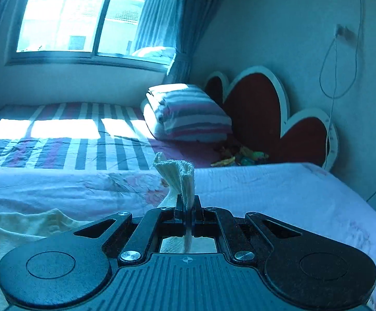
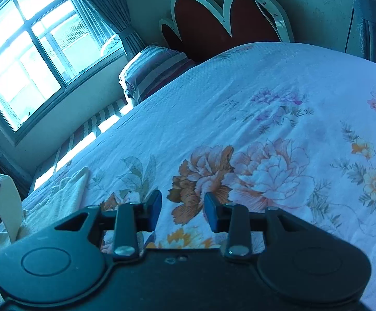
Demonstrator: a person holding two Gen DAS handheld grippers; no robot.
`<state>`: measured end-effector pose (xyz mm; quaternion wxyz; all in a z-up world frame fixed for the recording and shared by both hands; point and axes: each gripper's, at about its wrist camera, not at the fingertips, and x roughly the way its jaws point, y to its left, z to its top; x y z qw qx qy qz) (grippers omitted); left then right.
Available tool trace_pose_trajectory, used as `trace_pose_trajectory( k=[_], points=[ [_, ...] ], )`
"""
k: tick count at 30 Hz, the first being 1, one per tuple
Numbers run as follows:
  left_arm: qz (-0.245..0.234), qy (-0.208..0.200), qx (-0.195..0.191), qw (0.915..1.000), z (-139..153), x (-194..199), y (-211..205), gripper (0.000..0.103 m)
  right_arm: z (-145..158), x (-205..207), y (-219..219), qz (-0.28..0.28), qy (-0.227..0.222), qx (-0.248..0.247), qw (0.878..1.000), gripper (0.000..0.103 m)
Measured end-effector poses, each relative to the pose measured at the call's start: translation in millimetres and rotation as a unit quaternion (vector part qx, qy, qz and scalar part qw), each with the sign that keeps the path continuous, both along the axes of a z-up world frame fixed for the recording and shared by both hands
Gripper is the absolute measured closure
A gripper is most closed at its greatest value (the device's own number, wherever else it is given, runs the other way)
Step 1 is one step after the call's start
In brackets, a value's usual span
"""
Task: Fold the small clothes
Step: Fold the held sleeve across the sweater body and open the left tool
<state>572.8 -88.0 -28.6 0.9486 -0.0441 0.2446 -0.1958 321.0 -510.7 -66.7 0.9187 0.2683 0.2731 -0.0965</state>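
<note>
Left wrist view: the left gripper [image 1: 188, 208] has its black jaws pressed together on a small cream ribbed knit garment [image 1: 178, 178]. The fabric stands up above the fingertips in a twisted, ruffled edge and also runs down between the jaws toward the camera. The pinched garment is raised above the white floral-print bed cover [image 1: 278, 194], close to the cover's edge nearest the striped sheet [image 1: 84, 153]. A second pale cream cloth [image 1: 19, 230] lies crumpled on the cover at the lower left of this view.

Right wrist view: the right gripper [image 2: 182, 208] hangs over the floral bed cover [image 2: 239, 103] with its blue-padded fingers [image 2: 155, 206] spread apart; nothing lies between them. At the far left of this view the lifted cream garment [image 2: 7, 202] shows as a tall band above a crumpled cream cloth [image 2: 66, 194] resting near the cover's left edge. A striped folded pillow [image 2: 151, 70] sits by the red heart-shaped headboard [image 2: 213, 26].
</note>
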Motion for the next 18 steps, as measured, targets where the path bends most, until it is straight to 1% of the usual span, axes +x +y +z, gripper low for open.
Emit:
trace_pose_trajectory(
  k=[2, 4, 6, 8, 11, 12, 13, 14, 15, 16, 18],
  points=[
    [-0.017, 0.011, 0.032, 0.9993, -9, 1, -30, 0.101, -5, -2, -12, 0.002, 0.005, 0.003, 1.000, 0.066],
    [-0.035, 0.018, 0.051, 0.9979, -16, -4, -50, 0.101, -9, -5, -20, 0.000, 0.009, 0.004, 1.000, 0.066],
    [-0.050, 0.023, 0.069, 0.9961, -24, 0, -66, 0.101, -12, -10, -30, -0.003, 0.012, 0.007, 1.000, 0.066],
    [-0.054, 0.024, 0.087, 0.9945, -25, -3, -80, 0.101, -16, -13, -36, -0.007, 0.016, 0.010, 1.000, 0.065],
    [-0.070, 0.035, 0.105, 0.9914, -30, -6, -92, 0.100, -20, -17, -44, -0.011, 0.022, 0.013, 1.000, 0.065],
    [-0.071, 0.041, 0.117, 0.9898, -31, -8, -97, 0.090, -21, -17, -46, -0.013, 0.023, 0.015, 1.000, 0.065],
    [-0.083, 0.045, 0.117, 0.9887, -32, -10, -101, 0.078, -22, -18, -47, -0.014, 0.025, 0.016, 0.999, 0.065],
    [-0.094, 0.036, 0.104, 0.9895, -29, -18, -99, 0.051, -21, -19, -47, -0.015, 0.025, 0.017, 0.999, 0.065],
    [-0.096, 0.014, 0.086, 0.9916, -24, -32, -94, 0.041, -20, -19, -46, -0.015, 0.024, 0.017, 0.999, 0.064],
    [-0.092, 0.000, 0.076, 0.9928, -19, -40, -89, 0.041, -19, -19, -44, -0.014, 0.023, 0.017, 0.999, 0.064],
    [-0.081, -0.002, 0.060, 0.9949, -11, -51, -68, 0.037, -16, -14, -42, -0.008, 0.021, 0.017, 1.000, 0.064]
  ],
)
